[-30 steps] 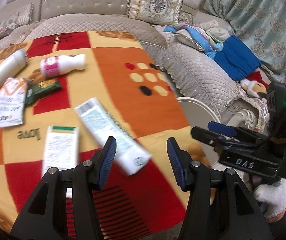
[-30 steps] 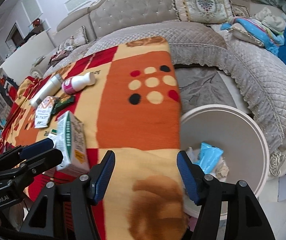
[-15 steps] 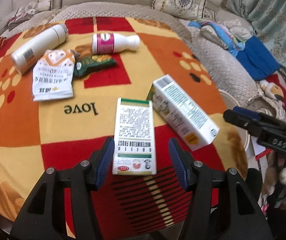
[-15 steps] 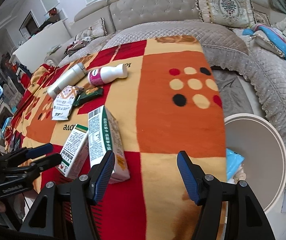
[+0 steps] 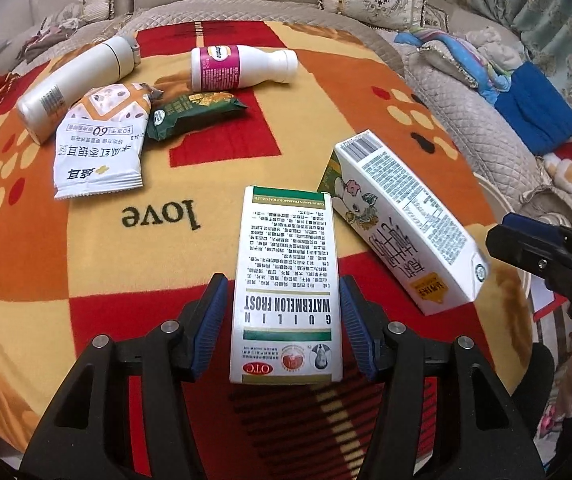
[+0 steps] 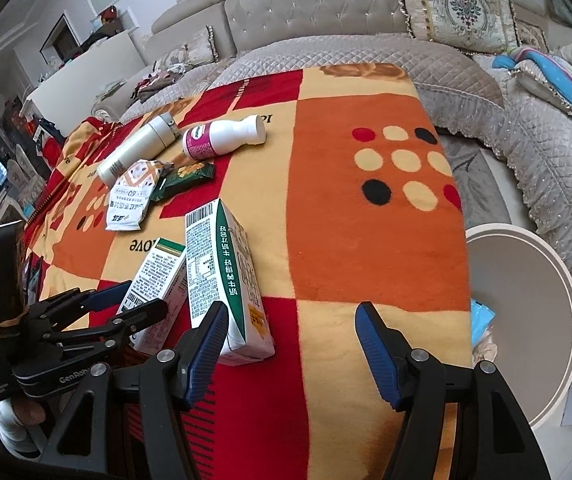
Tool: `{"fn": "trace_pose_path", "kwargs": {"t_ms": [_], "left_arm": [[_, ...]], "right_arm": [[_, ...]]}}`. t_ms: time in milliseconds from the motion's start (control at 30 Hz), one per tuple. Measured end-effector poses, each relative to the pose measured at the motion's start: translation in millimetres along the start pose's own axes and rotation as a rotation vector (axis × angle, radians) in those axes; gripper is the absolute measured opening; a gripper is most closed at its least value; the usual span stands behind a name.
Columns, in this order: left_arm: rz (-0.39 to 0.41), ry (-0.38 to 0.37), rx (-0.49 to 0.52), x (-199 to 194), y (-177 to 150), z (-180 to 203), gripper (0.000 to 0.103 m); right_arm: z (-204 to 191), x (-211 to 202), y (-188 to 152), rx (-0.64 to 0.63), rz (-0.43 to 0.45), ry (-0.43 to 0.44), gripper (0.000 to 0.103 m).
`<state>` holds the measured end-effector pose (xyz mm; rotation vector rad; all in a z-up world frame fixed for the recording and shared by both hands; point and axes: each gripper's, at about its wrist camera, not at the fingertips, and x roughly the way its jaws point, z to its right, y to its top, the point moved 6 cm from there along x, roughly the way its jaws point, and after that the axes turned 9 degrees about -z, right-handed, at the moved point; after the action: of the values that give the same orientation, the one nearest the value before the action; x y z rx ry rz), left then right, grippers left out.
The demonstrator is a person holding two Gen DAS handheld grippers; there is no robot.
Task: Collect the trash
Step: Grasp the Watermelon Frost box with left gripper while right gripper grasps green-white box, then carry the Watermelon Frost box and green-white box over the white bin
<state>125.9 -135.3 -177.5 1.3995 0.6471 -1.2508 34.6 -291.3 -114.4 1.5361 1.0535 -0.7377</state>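
Left tool [image 5: 281, 330] spread narrowly astride medicine box [image 5: 286, 292] lying flat at lower centre on blanket-covered bench [image 5: 97, 256], pads apparently not yet pinching; right tool [image 6: 292, 350] wide, empty, near bin [image 6: 526, 320] at right edge.

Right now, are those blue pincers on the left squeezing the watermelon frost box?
Cannot tell. In the left wrist view the left gripper straddles the watermelon frost box; one finger meets its edge, the other shows a sliver of blanket.
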Motion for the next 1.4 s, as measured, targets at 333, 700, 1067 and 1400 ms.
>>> {"fn": "trace_pose_path", "kwargs": {"t_ms": [333, 700, 1067, 1400], "left_arm": [[-0.002, 0.0, -0.031, 1.5, -0.2, -13.9, 0.051], [0.03, 0.003, -0.072, -12.6, -3.8, -39.6, 0.051], [0.046, -0.028, -0.043, -18.6, 2.0, -16.9, 0.051], [0.063, -0.06, 0.042, -23.3, 12.4, 39.1, 0.051]], "right_arm": [[-20.6, 7.2, 5.6, -0.034, -0.013, 0.021, 0.064], [-64.3, 52.1, 28.6, -0.122, -0.086, 0.017, 0.064], [-49.4, 52.1, 21.2, -0.158, -0.074, -0.022, 0.042], [0.5, 2.0, 7.4, -0.072, 0.016, -0.028, 0.042]]}}
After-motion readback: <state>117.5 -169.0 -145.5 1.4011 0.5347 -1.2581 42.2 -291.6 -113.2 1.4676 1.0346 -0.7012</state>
